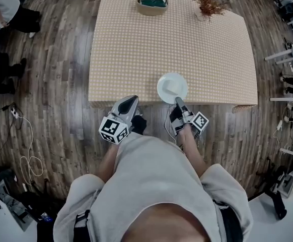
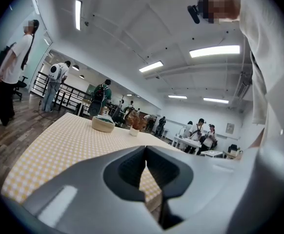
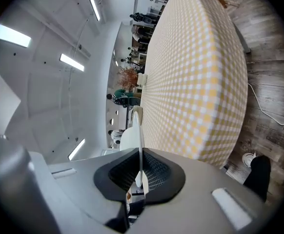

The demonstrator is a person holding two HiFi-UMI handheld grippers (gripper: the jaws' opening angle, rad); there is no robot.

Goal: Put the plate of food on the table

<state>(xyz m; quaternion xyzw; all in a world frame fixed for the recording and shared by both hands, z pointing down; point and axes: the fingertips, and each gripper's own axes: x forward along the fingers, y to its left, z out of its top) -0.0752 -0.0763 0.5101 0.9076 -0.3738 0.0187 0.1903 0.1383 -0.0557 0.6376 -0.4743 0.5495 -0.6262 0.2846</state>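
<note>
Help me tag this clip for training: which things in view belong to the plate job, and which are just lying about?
Part of the job:
- plate, held by its rim in the right gripper
- table with checked cloth

Just lying about:
- basket and dried plant at the table's far end
- cable on the floor
- left gripper, shut and empty

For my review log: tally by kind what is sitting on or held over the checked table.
Plate: 1, white, gripped at its rim by the right tongs
Basket: 1
Potted dried plant: 1
Total: 3
</note>
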